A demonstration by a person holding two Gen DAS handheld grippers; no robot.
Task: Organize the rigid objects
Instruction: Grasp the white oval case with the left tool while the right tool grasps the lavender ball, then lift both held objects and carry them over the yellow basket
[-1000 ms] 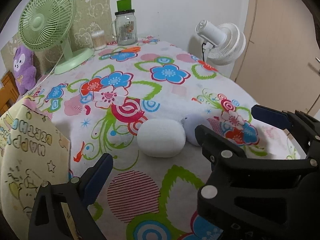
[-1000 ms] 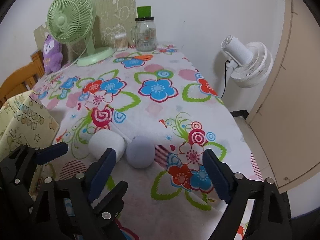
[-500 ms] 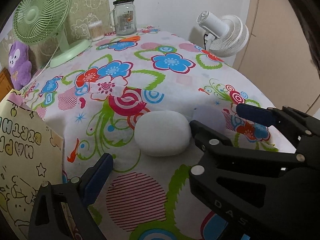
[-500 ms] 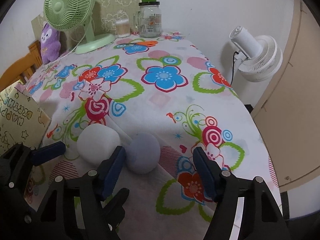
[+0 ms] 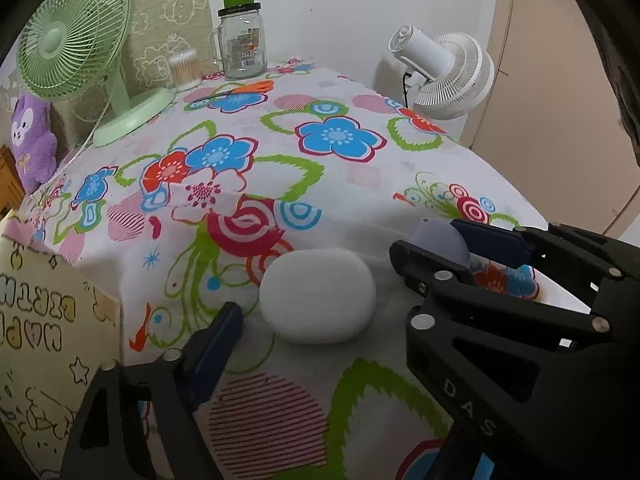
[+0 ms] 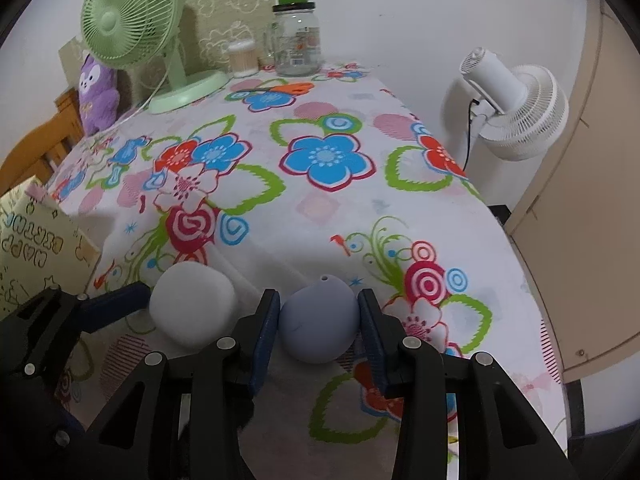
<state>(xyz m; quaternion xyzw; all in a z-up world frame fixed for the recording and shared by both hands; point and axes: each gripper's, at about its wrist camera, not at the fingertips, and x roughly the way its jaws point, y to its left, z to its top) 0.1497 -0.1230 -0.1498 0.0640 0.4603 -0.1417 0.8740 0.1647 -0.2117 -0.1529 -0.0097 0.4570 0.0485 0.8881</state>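
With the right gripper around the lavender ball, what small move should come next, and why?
Probably lift it straight up a little. The right gripper has its blue pads pressed on both sides of the lavender ball, which sits on the tablecloth close beside the white oval object. A straight lift should avoid nudging that neighbour.

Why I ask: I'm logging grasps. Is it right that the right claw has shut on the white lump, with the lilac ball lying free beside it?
No. In the right wrist view, the right claw has shut on the lilac ball; the white lump lies free beside it.
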